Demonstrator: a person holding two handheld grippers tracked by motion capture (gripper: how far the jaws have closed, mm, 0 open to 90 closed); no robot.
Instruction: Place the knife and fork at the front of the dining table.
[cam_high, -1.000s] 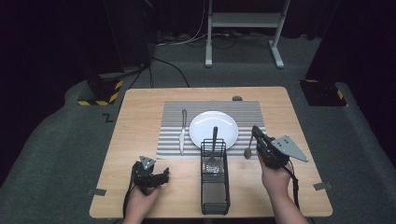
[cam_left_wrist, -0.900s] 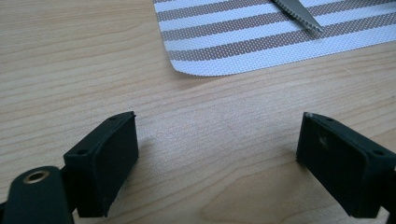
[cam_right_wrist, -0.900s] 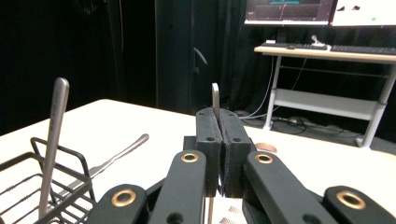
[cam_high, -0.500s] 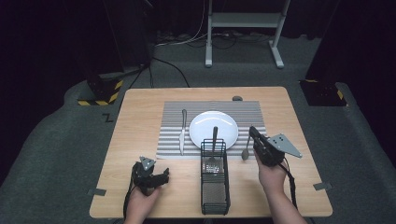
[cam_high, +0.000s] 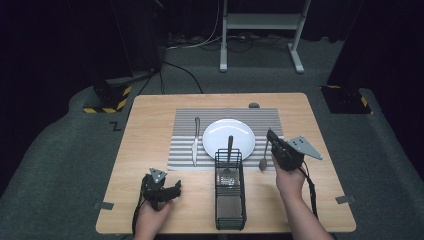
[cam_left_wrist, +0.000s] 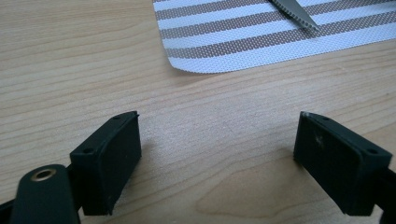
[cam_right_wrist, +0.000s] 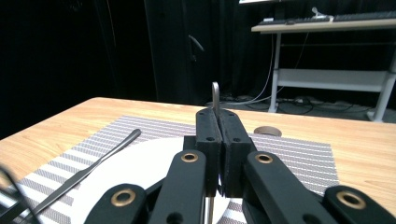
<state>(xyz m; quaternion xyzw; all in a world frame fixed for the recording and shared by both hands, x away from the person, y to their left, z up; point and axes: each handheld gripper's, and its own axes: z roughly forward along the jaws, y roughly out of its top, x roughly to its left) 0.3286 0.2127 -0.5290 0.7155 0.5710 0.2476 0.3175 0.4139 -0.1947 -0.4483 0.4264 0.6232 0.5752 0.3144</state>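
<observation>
The right gripper (cam_high: 271, 139) pinched the spoon (cam_high: 263, 161) by its handle, bowl hanging below toward the mat (cam_high: 185, 150); the left gripper (cam_left_wrist: 219, 158) sat spread, empty.

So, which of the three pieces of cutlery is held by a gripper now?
The spoon, right of the plate; the right gripper is shut on its handle. The knife lies free on the placemat, and the fork stands in the basket.
</observation>
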